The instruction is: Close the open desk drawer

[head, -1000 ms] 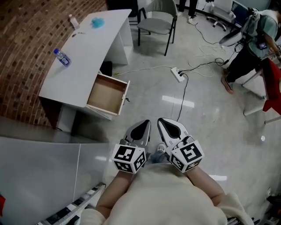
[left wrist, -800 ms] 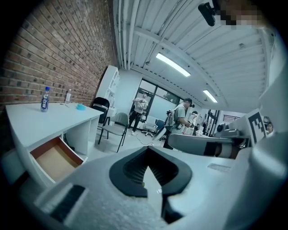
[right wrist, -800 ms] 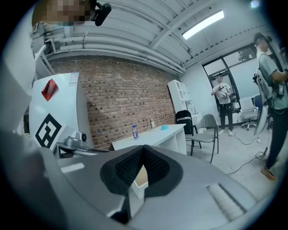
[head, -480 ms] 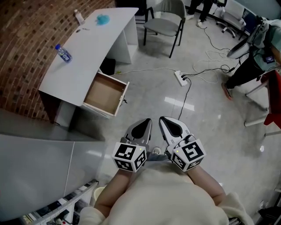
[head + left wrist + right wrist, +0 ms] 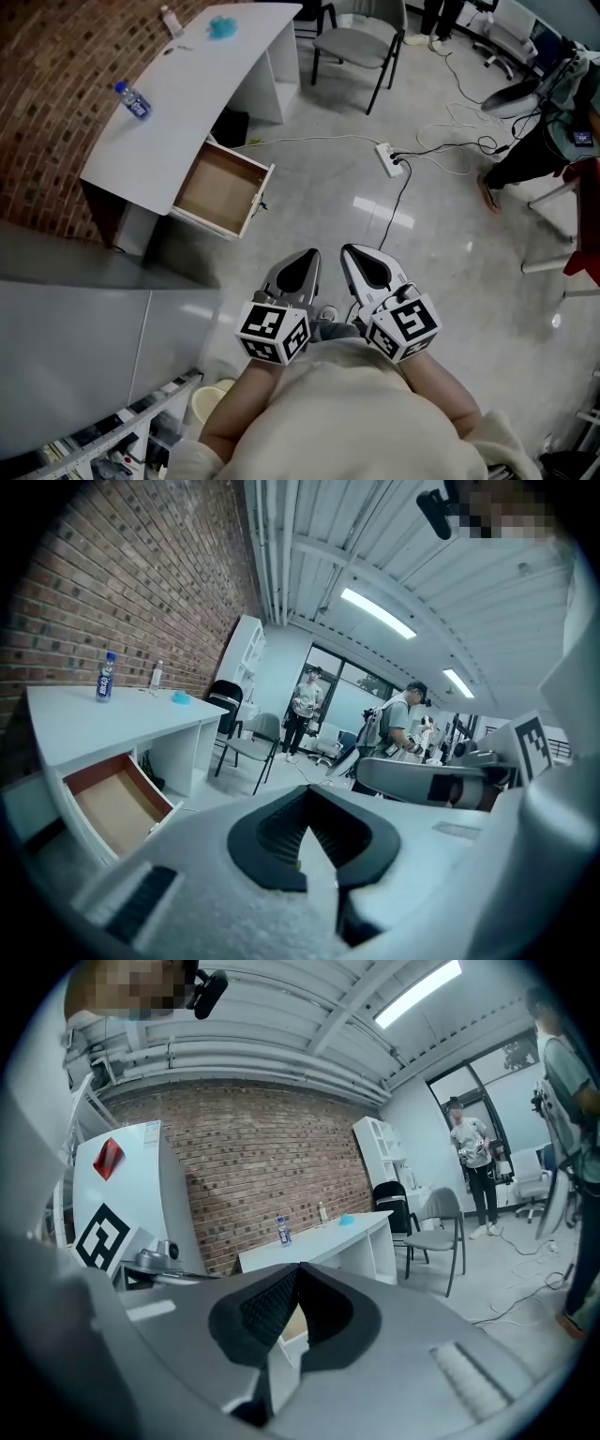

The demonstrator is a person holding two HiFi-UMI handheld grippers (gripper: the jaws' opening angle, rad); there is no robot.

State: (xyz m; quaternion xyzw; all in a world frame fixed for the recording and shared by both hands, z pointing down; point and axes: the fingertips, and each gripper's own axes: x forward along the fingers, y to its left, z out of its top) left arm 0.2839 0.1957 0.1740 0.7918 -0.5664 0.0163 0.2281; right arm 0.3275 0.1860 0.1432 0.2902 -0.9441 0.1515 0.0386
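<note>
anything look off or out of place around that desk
The drawer of the white desk stands pulled far out, its bare brown bottom showing. A power strip and loose cables also trail across the floor. Nothing looks spilled or broken.

Desk (image 5: 187, 103) x1. Drawer (image 5: 220, 187) x1. Bottles x2: water bottle (image 5: 134, 100), small bottle (image 5: 172, 21). Blue item (image 5: 222, 27) x1. Grey chair (image 5: 361, 42) x1. Pwr strip (image 5: 391, 159) x1. Grippers x2: left gripper (image 5: 309, 255), right gripper (image 5: 349, 253).
</note>
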